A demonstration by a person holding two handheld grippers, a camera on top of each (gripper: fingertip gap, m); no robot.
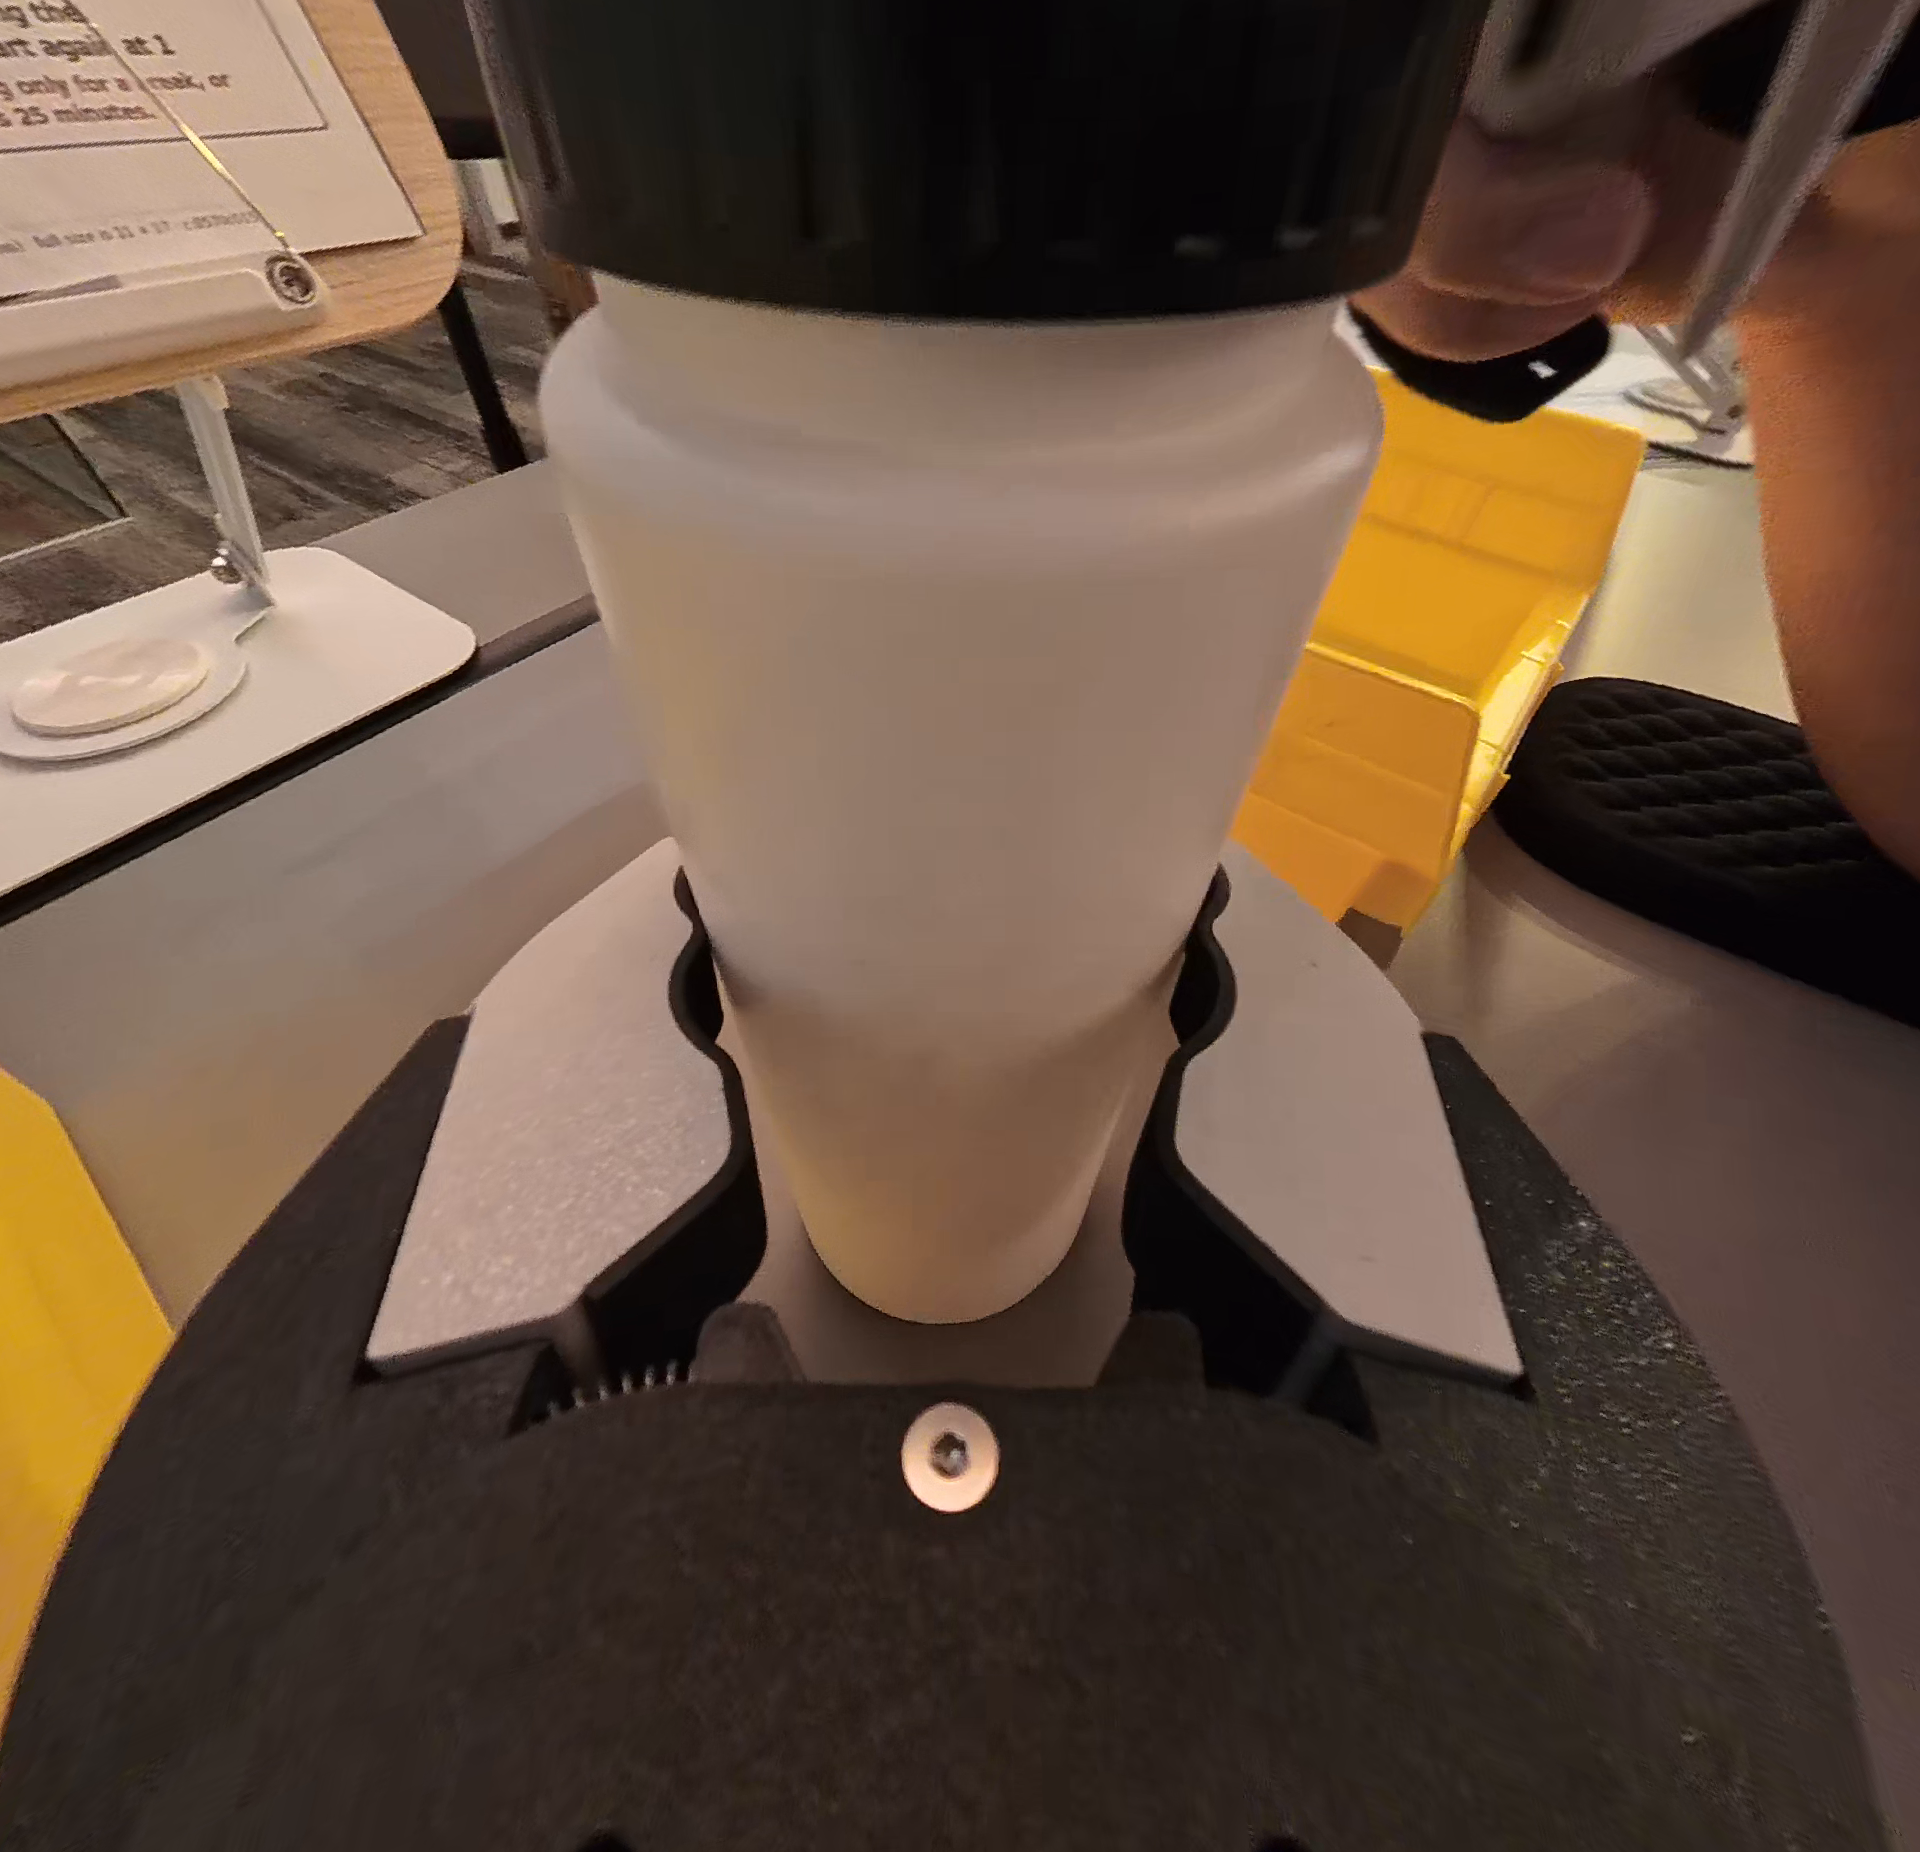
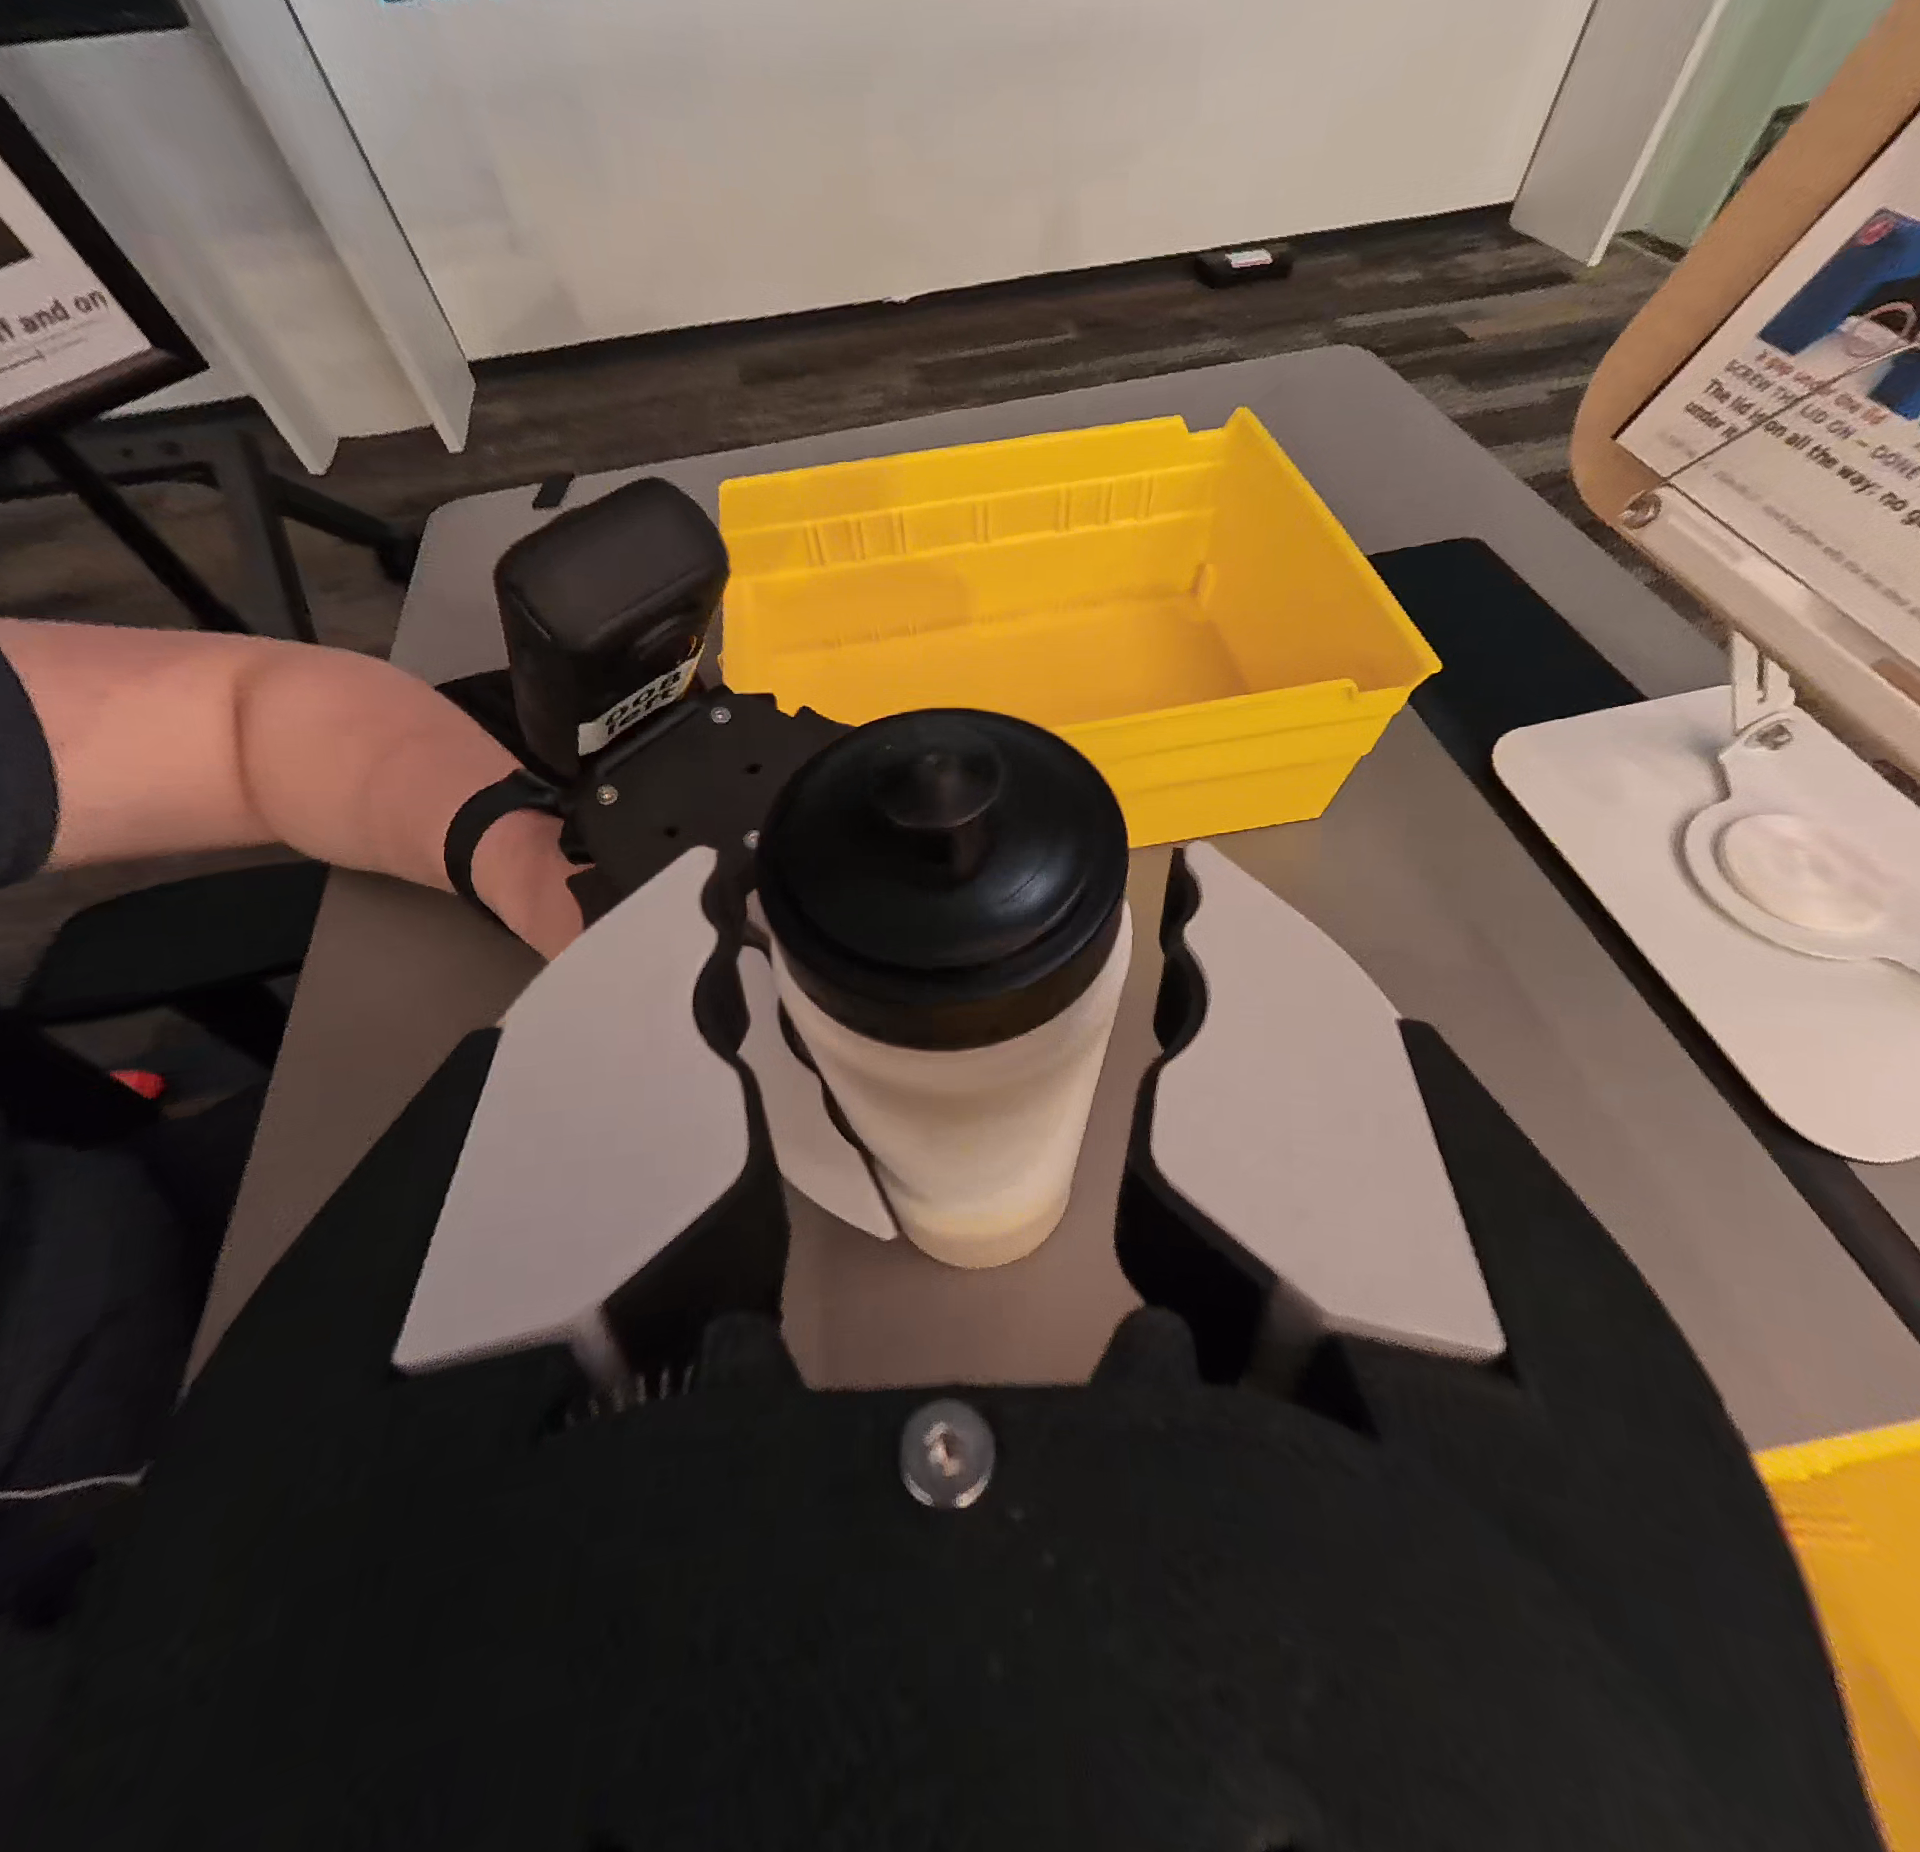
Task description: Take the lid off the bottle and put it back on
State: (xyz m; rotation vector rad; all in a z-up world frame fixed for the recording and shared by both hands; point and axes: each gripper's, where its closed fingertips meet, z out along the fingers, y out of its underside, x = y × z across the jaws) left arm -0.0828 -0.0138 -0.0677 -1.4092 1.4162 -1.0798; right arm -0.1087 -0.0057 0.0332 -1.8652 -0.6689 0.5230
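The grey desk [image 2: 1351, 1127] carries everything here, with a yellow plastic bin [image 2: 1070, 639] toward its far edge and a white stand base [image 2: 1714, 919] at the right edge holding up a wooden board with a printed sheet. Near the middle of the desk, in front of the bin, stands the white plastic bottle [image 2: 956, 1106], upright, its black screw lid [image 2: 940, 857] on top with a pull spout in the centre.

The left gripper [image 1: 951, 961] is closed around the bottle's lower body, both contoured pads pressed to its sides. The right gripper [image 2: 951, 971] hovers above, its claw spread wide to either side of the lid, gripping nothing; a gap shows on the right side.

The bottle looks light and probably empty, with thin squeezable walls that could give under a hard pinch, so low on the body is a sensible place to steady it. The lid is stiff and ribbed round its skirt, which is where to grip for twisting.

How tightly the lid is screwed down can't be seen. The left wrist view is slightly blurred, and the lid's top is cut off there.
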